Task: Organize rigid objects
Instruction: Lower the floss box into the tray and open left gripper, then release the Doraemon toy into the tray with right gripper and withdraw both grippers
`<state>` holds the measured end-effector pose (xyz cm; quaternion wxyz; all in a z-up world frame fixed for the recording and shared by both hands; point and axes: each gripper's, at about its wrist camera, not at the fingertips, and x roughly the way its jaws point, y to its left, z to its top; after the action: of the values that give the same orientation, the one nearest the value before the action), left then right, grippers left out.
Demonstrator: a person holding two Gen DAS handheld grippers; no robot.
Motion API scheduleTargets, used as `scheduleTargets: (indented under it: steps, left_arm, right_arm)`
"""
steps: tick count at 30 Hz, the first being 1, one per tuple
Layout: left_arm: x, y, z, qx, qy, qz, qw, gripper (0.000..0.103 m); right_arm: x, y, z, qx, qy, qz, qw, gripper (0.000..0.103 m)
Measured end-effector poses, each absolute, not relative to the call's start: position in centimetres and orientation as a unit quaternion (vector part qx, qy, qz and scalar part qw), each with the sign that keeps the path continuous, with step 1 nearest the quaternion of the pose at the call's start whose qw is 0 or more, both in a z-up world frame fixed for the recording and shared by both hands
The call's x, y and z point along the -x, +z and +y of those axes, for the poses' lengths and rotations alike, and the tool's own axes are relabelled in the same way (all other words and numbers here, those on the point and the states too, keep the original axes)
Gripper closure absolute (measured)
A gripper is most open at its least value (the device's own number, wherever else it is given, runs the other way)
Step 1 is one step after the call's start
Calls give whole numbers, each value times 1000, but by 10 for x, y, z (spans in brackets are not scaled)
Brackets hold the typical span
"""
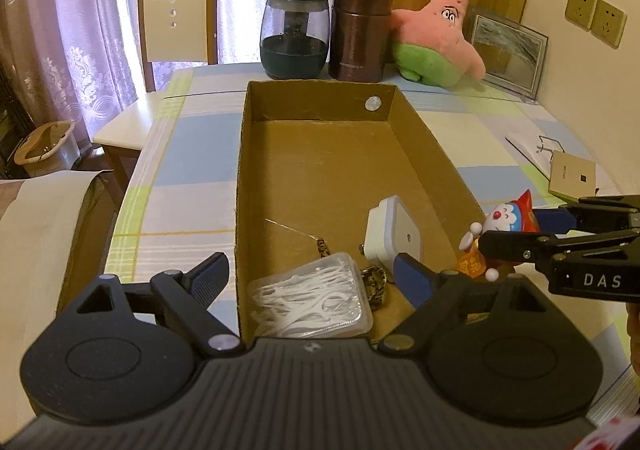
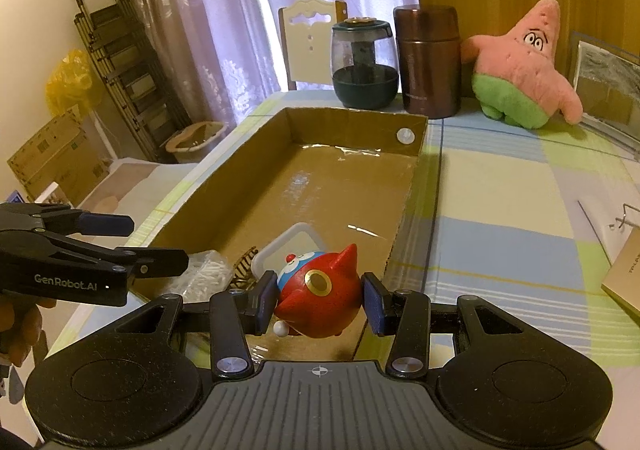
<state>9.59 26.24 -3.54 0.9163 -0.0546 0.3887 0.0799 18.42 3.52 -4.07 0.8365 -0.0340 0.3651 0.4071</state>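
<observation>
The cardboard box (image 1: 320, 178) on the desk (image 1: 180, 178) collects small items, so the right gripper (image 2: 320, 302), jaws clamping the toy figure (image 2: 316, 290), holds it above the near corner, while the left gripper (image 1: 308, 274) hangs wide, empty, above the floss-pick case (image 1: 308, 302).

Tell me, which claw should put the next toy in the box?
The right claw: it already grips the red and blue cat figurine near the brown cardboard box. The left claw is open and holds nothing.

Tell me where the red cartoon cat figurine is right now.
The red cat figurine sits between the right gripper pads, over the cardboard box's near right corner, beside the white plug adapter.
</observation>
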Motion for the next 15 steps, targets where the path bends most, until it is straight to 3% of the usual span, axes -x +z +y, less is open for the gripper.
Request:
scheduleTargets:
  steps: [12, 15]
  left_arm:
    - [-93, -34, 263, 54, 81, 388, 917, 16]
    - [-92, -33, 262, 54, 83, 387, 917, 16]
  right_arm:
    - [-184, -39, 38, 20, 418, 360, 834, 60]
    - [-186, -35, 36, 11, 416, 357, 836, 46]
